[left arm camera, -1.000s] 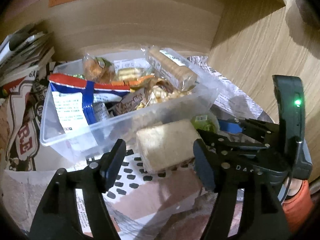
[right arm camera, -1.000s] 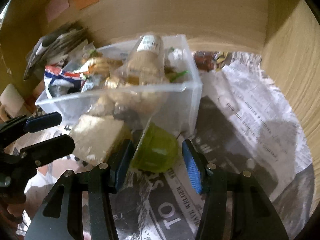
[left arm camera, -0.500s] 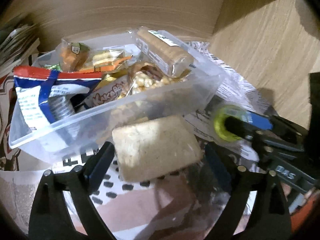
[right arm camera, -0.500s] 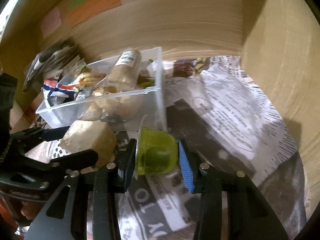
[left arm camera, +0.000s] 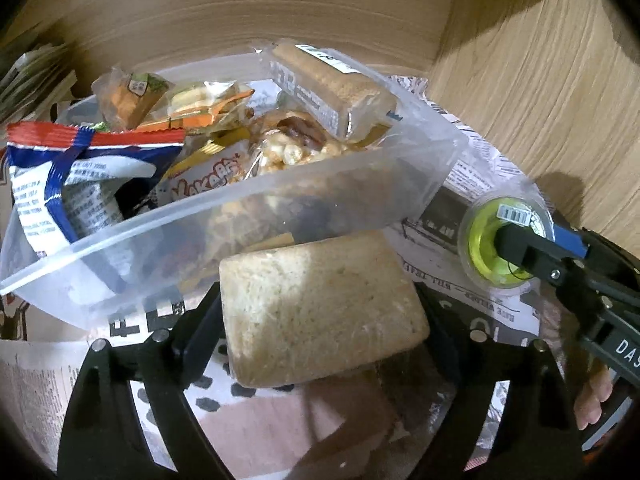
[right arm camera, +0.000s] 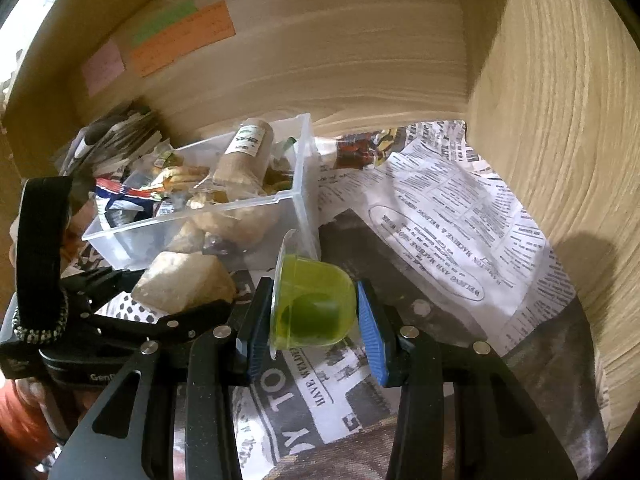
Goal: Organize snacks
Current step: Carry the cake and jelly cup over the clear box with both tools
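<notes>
Both tools had just closed and lifted: left tool [left arm camera: 320,320] gripping the noodle block [left arm camera: 320,312], right tool [right arm camera: 312,316] the green jelly cup [right arm camera: 314,308], ready for the bin [left arm camera: 248,216].

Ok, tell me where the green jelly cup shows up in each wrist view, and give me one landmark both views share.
Left wrist view: the green jelly cup sits at the right edge, lid facing the camera, clamped in the right gripper.
Right wrist view: it is at bottom centre, lying on its side between the right gripper's blue pads.
Shared landmark: the clear plastic snack box, behind the cup in both views.
</notes>
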